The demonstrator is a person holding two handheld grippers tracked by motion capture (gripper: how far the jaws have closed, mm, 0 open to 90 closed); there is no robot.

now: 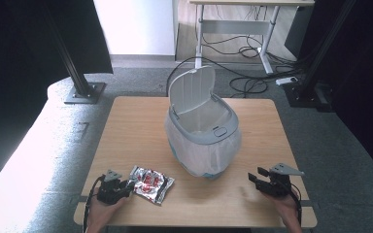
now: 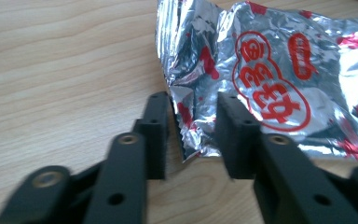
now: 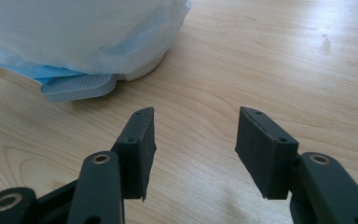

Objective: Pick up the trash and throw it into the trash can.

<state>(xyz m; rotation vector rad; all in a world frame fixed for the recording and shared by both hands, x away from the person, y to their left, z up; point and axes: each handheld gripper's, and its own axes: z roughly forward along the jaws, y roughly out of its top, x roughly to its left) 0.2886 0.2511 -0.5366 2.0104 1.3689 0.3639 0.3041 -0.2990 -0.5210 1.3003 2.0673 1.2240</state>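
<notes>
Nearest in the high view: two hands at the near table (image 1: 136, 121) edge, left gripper (image 1: 126, 186) at the near-left, right gripper (image 1: 253, 178) at the near-right, well apart. Between them and farther back, a white pedal bin (image 1: 203, 133) near the table's middle, lid (image 1: 191, 90) tipped up, liner draped over the outside. Silver foil wrapper (image 1: 150, 183) with red print lying flat just beside the left gripper's tips, near the front edge. Bare wood open to the left, to the right and behind the bin. From the left gripper view: jaws parted a little, set to either side of the wrapper's (image 2: 261, 79) torn near corner; contact with the pads too close to call; open tabletop off to the left. From the right gripper view: jaws spread wide over bare wood, gripping nothing; bin's base and grey foot pedal (image 3: 77, 87) at upper left, liner (image 3: 84, 32) bulging above; clear wood ahead and to the right.
</notes>
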